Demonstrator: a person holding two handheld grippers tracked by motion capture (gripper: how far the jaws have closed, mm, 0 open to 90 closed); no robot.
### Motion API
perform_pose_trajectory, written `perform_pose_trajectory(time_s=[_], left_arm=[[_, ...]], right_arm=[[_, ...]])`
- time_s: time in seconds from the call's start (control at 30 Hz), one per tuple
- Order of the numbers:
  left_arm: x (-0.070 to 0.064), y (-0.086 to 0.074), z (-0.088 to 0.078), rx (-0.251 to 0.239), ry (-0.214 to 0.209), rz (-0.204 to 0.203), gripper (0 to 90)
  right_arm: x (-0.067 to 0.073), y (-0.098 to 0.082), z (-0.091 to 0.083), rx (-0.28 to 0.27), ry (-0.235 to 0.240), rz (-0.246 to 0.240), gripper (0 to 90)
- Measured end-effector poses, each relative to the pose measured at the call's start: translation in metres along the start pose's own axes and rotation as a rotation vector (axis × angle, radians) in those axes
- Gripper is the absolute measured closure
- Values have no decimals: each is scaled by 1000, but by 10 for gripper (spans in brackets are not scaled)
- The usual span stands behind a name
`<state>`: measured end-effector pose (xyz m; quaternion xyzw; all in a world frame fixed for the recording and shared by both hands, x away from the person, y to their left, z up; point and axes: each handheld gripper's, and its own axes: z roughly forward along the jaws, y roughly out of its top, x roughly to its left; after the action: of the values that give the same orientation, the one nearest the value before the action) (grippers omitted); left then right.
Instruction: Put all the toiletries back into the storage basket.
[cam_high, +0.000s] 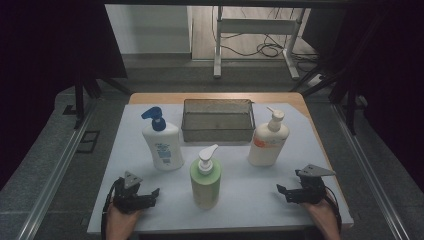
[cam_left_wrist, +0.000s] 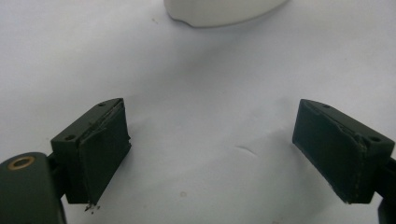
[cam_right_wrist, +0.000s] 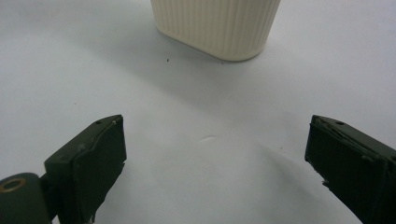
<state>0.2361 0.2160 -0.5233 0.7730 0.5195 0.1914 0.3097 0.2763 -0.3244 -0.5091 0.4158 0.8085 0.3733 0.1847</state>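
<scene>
High view: three pump bottles stand upright on a white sheet covering the desk (cam_high: 150, 200). Landmark is the green bottle (cam_high: 205, 182), front and centre. Behind it to the left, the white bottle with a blue pump (cam_high: 161, 142); its label has blue print, too small to read. Behind it to the right, the cream bottle (cam_high: 268, 142) with an orange label, writing not legible. Farther back, between those two, an empty wire basket (cam_high: 218, 120). Bare wood of the desk shows beyond the sheet.

Left hand-held gripper (cam_high: 150, 196) rests on the sheet just left of the green bottle, jaws apart, nothing between them; left gripper view shows a white bottle base ahead. Right hand-held gripper (cam_high: 286, 192) lies well right of the green bottle, jaws apart and empty; right gripper view shows the ribbed cream base (cam_right_wrist: 217, 25) ahead.

Room: dim, grey floor, dark curtains at the sides, a metal frame with cables behind.
</scene>
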Motion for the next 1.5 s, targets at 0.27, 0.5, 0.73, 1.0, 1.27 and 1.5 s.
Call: perform_pose_trajectory(time_s=[0.27, 0.5, 0.73, 1.0, 1.27, 1.5], left_arm=[[0, 0, 0, -2, -1, -4, 106], [0, 0, 1, -3, -1, -3, 105], [0, 0, 1, -3, -1, -3, 106], [0, 0, 1, -3, -1, -3, 105], [0, -1, 1, -4, 0, -3, 105], [0, -1, 1, -5, 0, -4, 105]], right_arm=[[-4, 3, -3, -21, 21, 4, 58], [-6, 8, -3, -15, 53, 53, 78], [-10, 17, -4, -18, 33, 70, 113], [-15, 24, -5, -23, 34, 71, 125], [-22, 34, -10, -19, 26, 65, 136], [-29, 45, -10, -29, 14, 64, 191]])
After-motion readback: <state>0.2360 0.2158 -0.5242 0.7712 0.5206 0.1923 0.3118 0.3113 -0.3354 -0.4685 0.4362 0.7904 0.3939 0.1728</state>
